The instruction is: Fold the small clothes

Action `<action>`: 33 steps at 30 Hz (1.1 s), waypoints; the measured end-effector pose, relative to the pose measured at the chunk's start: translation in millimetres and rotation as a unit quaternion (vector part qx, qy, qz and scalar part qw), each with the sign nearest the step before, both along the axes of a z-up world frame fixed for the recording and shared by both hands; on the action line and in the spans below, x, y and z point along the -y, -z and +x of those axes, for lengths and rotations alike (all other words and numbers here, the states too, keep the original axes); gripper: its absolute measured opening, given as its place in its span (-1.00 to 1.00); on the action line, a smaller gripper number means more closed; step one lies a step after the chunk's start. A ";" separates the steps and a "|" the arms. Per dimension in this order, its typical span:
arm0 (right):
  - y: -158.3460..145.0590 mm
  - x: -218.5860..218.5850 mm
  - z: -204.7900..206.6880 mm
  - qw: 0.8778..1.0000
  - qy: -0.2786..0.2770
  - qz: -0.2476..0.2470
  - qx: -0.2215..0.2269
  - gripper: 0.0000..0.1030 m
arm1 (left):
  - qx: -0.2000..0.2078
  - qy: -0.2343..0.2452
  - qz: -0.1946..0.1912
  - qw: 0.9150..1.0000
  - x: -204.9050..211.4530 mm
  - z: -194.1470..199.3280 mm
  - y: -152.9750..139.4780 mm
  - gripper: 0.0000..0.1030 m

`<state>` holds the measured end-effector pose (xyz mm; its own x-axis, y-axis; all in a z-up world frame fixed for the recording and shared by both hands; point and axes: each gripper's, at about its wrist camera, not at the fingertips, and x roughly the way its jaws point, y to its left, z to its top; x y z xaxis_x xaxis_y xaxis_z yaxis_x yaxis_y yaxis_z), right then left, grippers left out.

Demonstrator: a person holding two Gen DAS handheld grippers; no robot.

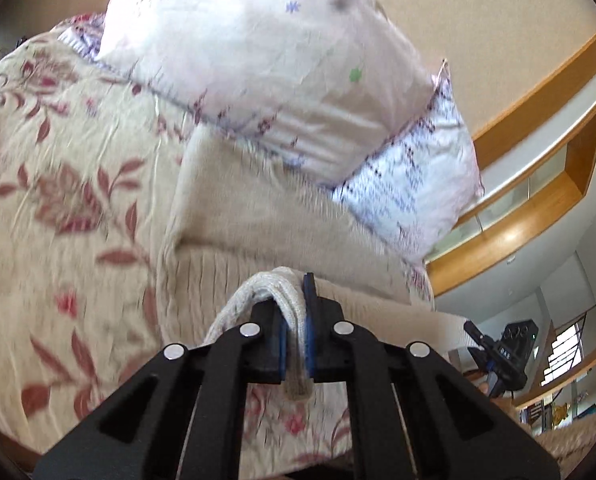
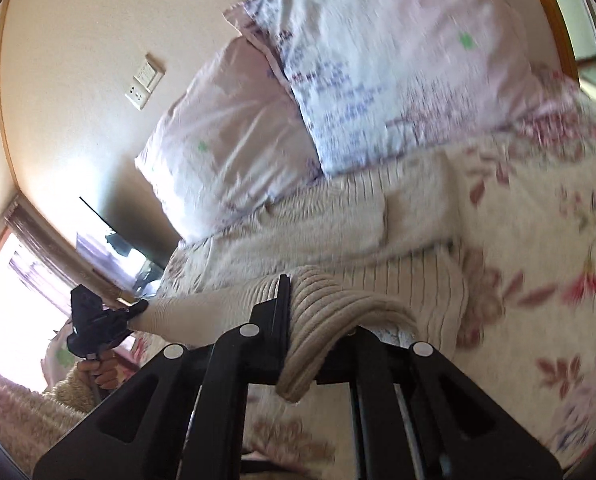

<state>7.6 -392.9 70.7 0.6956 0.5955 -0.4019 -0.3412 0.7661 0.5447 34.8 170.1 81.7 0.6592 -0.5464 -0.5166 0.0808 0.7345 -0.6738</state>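
The left gripper (image 1: 295, 320) was closed on a ribbed edge of the cream knit sweater (image 1: 257, 216), the fabric pinched between its blue-padded fingers (image 1: 309, 312). The right gripper (image 2: 318, 320) likewise clamped a thick ribbed fold of the sweater (its right finger was covered by the knit). The sweater lay across the floral bedspread (image 1: 57, 184), just below two pale pillows (image 1: 257, 48). Both views were motion-blurred.
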 end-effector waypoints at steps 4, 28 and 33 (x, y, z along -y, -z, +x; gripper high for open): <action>-13.7 -9.2 17.8 0.999 0.010 -0.030 0.033 -0.85 | 0.013 -0.007 0.012 1.000 4.8 34.3 -10.5 -0.88; 8.0 -8.4 149.3 0.996 0.081 -0.031 -0.010 -0.85 | -0.014 -0.027 0.035 0.999 15.5 176.5 12.0 -0.88; 34.7 -9.8 178.4 0.993 0.095 -0.029 -0.062 -0.85 | -0.060 -0.045 0.014 0.997 15.1 202.6 46.8 -0.88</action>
<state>185.9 -383.1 36.0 0.7369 0.4316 -0.5202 -0.1207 0.8412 0.5271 237.3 155.0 34.8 0.6366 -0.4718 -0.6100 -0.0666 0.7544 -0.6531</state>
